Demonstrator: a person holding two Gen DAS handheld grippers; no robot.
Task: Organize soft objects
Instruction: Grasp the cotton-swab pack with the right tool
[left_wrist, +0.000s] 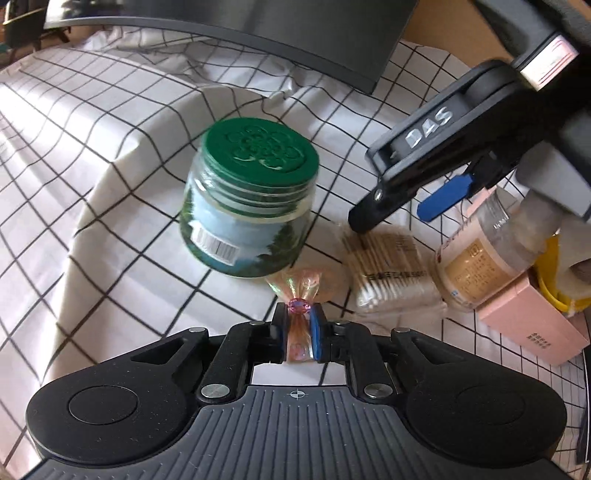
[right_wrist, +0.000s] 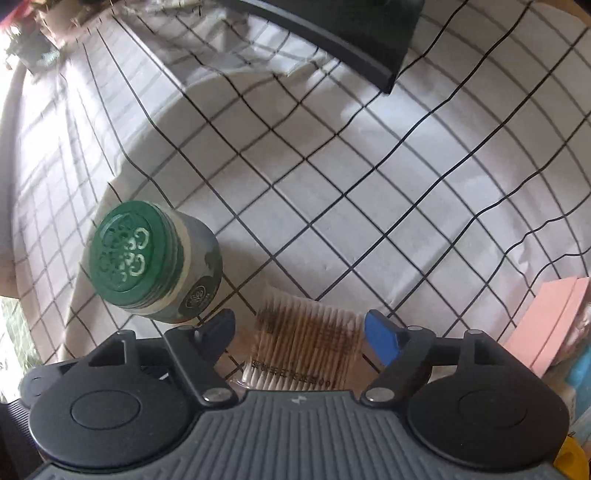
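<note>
Pink cellophane bag (left_wrist: 298, 295) is pinched between the closed left gripper (left_wrist: 299, 325); right gripper (right_wrist: 299, 332) spread wide over the swab pack (right_wrist: 306, 350), not gripping; green-lidded jar (left_wrist: 251, 206) beyond, on checked cloth (left_wrist: 110, 166)

Wrinkled grid-checked tablecloth (left_wrist: 110, 155) — daylit

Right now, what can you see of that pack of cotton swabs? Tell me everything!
The pack of cotton swabs is a clear plastic bag stuffed with wooden sticks with white tips, printed with dark writing. It lies flat on the checked cloth, beside a jar with a green lid and a small clear bottle. The right gripper is open, its fingers either side of it, one black fingertip at its top.
</note>
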